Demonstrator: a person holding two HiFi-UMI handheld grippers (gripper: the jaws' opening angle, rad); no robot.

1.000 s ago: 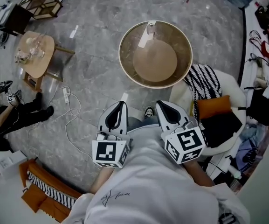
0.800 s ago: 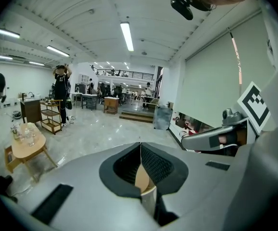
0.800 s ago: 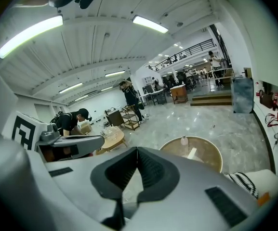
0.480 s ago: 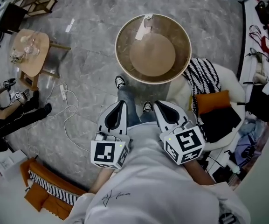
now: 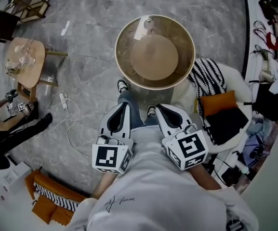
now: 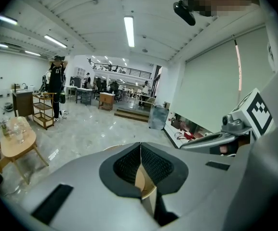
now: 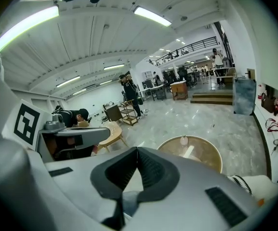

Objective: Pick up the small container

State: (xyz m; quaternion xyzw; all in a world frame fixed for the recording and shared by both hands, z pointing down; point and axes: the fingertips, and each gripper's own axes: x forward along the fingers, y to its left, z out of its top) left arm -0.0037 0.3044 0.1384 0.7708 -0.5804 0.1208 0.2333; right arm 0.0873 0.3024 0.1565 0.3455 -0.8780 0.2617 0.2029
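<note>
While the person stands short of the round, wood-rimmed glass worktop point(image 5: 177, 30), the small pale container point(image 5: 148, 19) sits near its far edge, just beside a white strip point(image 5: 139, 31). Both the left tool point(image 5: 124, 106) and the right tool point(image 5: 159, 107) are clenched on nothing, side by side at the waist, well apart from it.

No words or numbers readable anywhere. Small dark script on the person's light grey shirt point(image 5: 118, 202), too small to read. Black-and-white square code patterns, no letters, on white marker cubes of left claw point(image 5: 125, 108) and right claw point(image 5: 163, 108).
</note>
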